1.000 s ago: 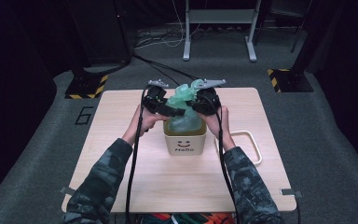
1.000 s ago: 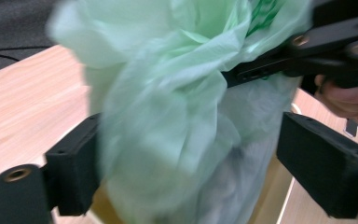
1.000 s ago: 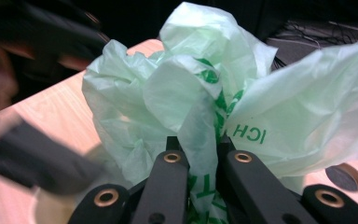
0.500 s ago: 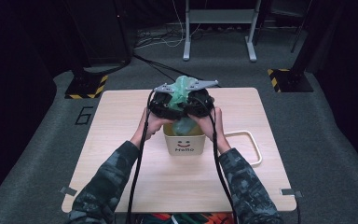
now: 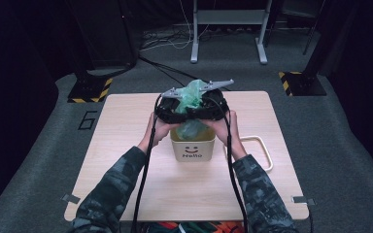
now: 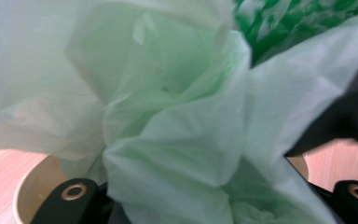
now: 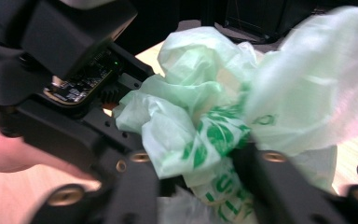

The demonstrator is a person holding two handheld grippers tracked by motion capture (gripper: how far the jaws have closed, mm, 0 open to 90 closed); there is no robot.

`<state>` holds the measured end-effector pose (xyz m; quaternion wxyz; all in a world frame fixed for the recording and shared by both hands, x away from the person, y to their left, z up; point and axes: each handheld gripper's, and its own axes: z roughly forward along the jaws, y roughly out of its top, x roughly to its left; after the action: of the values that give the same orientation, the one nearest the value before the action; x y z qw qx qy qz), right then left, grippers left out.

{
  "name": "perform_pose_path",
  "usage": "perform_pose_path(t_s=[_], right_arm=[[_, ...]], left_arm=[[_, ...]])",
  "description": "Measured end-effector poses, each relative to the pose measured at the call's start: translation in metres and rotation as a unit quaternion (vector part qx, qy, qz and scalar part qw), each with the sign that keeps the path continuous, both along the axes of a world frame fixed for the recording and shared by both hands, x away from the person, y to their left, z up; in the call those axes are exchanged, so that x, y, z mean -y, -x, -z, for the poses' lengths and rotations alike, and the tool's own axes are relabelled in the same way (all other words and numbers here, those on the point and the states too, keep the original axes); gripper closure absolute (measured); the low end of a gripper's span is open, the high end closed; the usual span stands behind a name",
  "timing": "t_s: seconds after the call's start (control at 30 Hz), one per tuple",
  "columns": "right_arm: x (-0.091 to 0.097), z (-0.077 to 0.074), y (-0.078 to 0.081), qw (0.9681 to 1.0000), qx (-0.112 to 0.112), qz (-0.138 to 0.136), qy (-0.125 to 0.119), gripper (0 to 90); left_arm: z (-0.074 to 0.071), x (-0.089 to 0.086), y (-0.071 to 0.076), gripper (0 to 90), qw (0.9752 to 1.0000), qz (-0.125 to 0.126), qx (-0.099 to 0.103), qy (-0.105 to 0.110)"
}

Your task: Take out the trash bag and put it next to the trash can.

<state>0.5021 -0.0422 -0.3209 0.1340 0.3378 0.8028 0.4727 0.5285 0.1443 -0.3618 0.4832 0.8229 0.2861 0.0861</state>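
I see the thin pale green plastic bag with darker green print bunched up above the small cream square bin with a smiley face and "Hello" on its front. The bag's lower part drops into the bin's open top, so its long axis runs roughly vertical, crumpled top pointing up and slightly away from me. The bin sits upright near the middle of the light wooden table, printed face toward my side.

Both grippers meet over the bin, close together, almost touching. Left gripper sits at the bag's left side; in the left gripper view the film covers the gap between its 2 jaws, so I cannot tell how wide they are. In that view the bin rim shows low left. Right gripper is at the bag's right side; in the right gripper view its 2 jaws stand narrow with printed film pinched between them, and the left gripper's black body is just beside the bag.

A cream rounded wire-like loop lies flat on the table, right of the bin. Grey carpet floor around, 2 yellow-black striped base plates, a grey metal stand behind, dark room.
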Motion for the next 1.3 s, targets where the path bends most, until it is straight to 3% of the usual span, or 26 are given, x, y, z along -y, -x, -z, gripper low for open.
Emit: perform_pose_path(t_s=[0.17,0.43,0.63,0.97,1.0,1.17,1.2,1.23,1.3], right_arm=[[0.015,-0.002,0.011,0.9999,0.008,0.013,-0.001,29.6],[0.038,0.007,0.030,0.9995,0.021,0.023,-0.012,16.4],[0.051,0.038,0.054,0.9988,0.030,0.038,0.002,14.5],[0.054,0.079,0.078,0.9978,0.038,0.053,0.014,8.2],[0.054,0.089,0.084,0.9973,0.041,0.060,0.013,7.4],[0.049,0.121,0.091,0.9968,0.029,0.072,0.017,5.6],[0.049,0.121,0.091,0.9968,0.029,0.072,0.017,5.6],[0.046,0.133,0.092,0.9972,0.014,0.070,0.023,5.0],[0.041,0.146,0.093,0.9966,0.010,0.070,0.041,4.6]], left_arm=[[-0.006,-0.007,0.001,76.4,0.9999,-0.009,0.008,0.007],[-0.011,-0.015,0.002,76.8,0.9997,-0.019,0.014,0.009],[-0.015,-0.018,0.003,77.2,0.9995,-0.024,0.017,0.009],[-0.025,-0.021,0.005,77.7,0.9991,-0.030,0.027,0.013],[-0.026,-0.022,0.005,77.8,0.9990,-0.032,0.029,0.014],[-0.029,-0.024,0.007,78.1,0.9989,-0.033,0.032,0.014],[-0.029,-0.024,0.007,78.1,0.9989,-0.033,0.032,0.014],[-0.030,-0.025,0.008,78.1,0.9988,-0.034,0.033,0.014],[-0.031,-0.026,0.008,78.1,0.9987,-0.035,0.033,0.014]])
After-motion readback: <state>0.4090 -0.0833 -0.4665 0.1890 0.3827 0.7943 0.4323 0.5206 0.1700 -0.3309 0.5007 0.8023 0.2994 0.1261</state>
